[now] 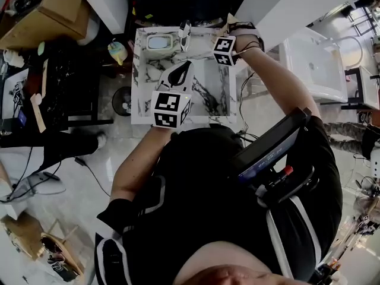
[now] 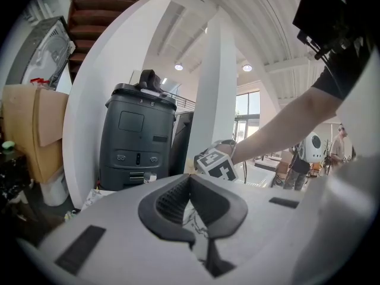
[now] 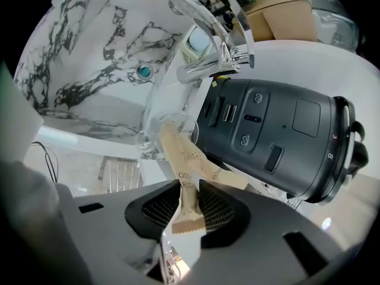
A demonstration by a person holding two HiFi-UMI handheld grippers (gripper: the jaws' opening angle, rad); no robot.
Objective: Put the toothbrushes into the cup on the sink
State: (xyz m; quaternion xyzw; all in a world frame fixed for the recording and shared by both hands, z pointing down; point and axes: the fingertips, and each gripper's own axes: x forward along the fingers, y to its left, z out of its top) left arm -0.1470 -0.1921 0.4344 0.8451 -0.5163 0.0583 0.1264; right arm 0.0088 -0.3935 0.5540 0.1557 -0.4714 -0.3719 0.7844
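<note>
A clear glass cup stands on the rim of the marble sink, at its back right corner. Two brown paper toothbrush packets lean out of it. My right gripper is shut on the nearer packet, whose lower end hangs between the pads; its top reaches into the cup. The second packet lies to the right against the cup. My left gripper hovers over the sink's front half, shut and empty, pad tips touching.
A chrome faucet and the drain lie beyond the cup. A dark grey machine stands close behind the sink. A white dish sits at the sink's back. Cardboard boxes crowd the left.
</note>
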